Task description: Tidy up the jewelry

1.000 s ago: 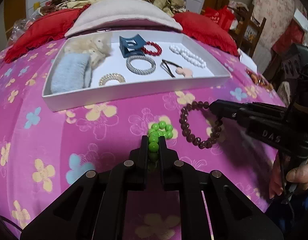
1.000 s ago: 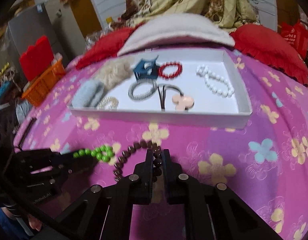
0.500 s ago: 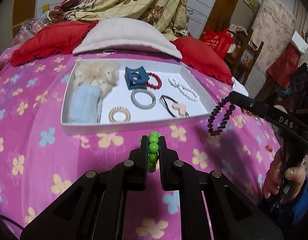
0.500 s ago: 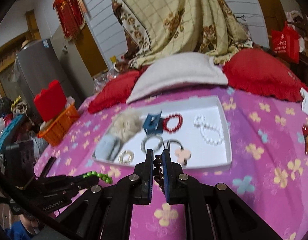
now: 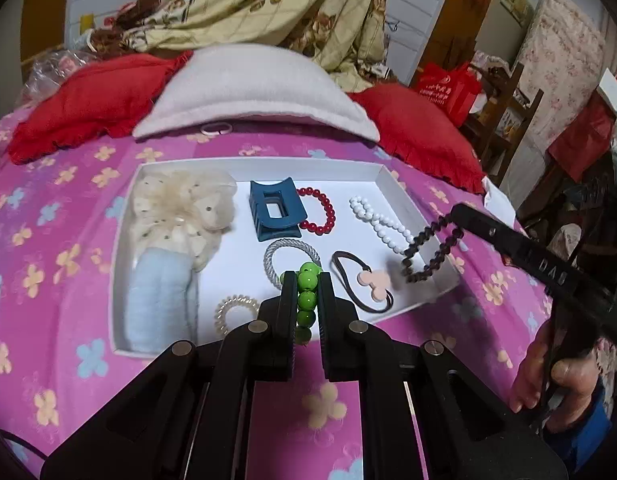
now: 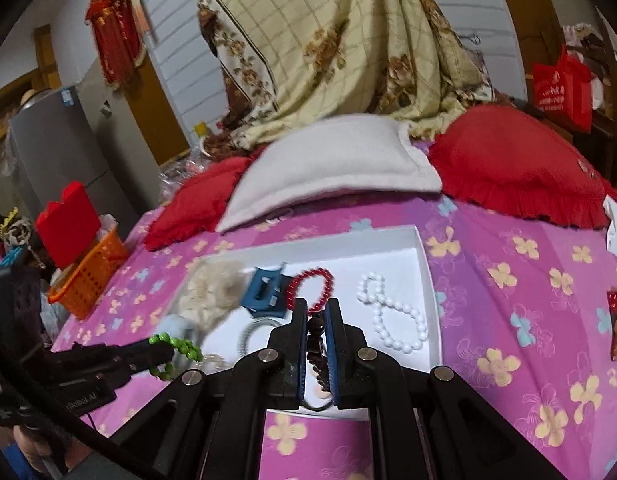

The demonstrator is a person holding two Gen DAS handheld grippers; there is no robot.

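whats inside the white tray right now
The white tray holds a cream scrunchie, blue scrunchie, blue claw clip, red bead bracelet, white pearl bracelet, silver hair tie, spiral tie and brown hair tie. The gripper covers its near edge.

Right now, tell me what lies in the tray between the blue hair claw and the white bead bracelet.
The red bead bracelet lies between the blue hair claw and the white bead bracelet, touching the claw; both wrist views show it.

Each hand-held gripper is matte black plastic: the left hand-held gripper [image 5: 307, 300] has two flat fingers and round silver screws, the right hand-held gripper [image 6: 316, 330] has blue pads inside. The right hand [image 5: 556, 364] shows bare skin, a blue sleeve, and white letters "DAS" on the black body.
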